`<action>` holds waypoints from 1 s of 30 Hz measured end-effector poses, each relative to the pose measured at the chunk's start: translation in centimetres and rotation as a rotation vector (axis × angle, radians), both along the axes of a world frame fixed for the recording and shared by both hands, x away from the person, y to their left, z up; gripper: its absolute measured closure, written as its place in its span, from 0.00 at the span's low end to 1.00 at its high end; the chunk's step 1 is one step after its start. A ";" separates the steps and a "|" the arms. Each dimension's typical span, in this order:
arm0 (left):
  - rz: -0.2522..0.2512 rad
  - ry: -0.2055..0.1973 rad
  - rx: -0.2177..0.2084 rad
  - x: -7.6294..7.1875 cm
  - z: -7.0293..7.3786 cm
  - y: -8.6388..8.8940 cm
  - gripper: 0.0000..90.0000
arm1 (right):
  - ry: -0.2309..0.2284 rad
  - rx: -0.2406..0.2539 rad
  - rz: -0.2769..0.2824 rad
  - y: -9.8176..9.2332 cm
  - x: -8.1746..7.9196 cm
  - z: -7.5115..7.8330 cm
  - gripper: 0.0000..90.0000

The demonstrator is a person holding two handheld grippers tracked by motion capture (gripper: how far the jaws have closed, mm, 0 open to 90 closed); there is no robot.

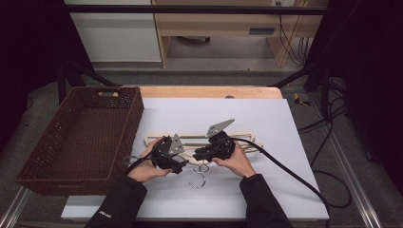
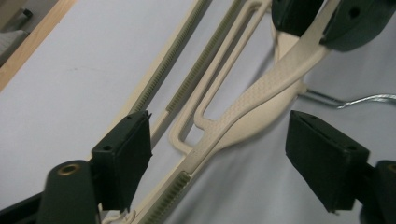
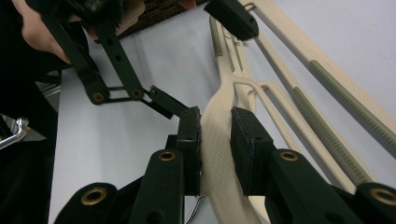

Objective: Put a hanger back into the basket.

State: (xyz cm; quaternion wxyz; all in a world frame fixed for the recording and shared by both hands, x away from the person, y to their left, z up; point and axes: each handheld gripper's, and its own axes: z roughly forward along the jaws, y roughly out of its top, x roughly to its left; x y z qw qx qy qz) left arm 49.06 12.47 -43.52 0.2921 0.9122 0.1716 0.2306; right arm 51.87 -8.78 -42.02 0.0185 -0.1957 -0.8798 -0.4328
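White board covers wooden table, everything on it. Brown wicker basket sits off board's left edge, just beside left hand's working spot. Cream plastic hanger lies flat mid-board, metal hook pointing toward person. Right gripper pinches hanger's centre arm, pads pressed on both sides. Left gripper straddles hanger arm, jaws apart, pads clear of plastic. Right gripper's jaws sit close ahead, crowding same arm.
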 end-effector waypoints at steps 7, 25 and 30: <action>-0.033 -0.055 0.024 0.1 -0.6 -0.6 0.54 | 0.003 -0.006 -0.005 0.1 -0.1 -0.1 0.82; -0.072 -0.128 0.103 -0.1 -1.0 -1.4 0.76 | 0.010 -0.012 -0.015 0.0 -0.1 0.0 0.82; -0.072 -0.128 0.108 0.0 -1.0 -1.2 0.80 | 0.006 -0.011 -0.013 -0.1 0.0 0.0 0.81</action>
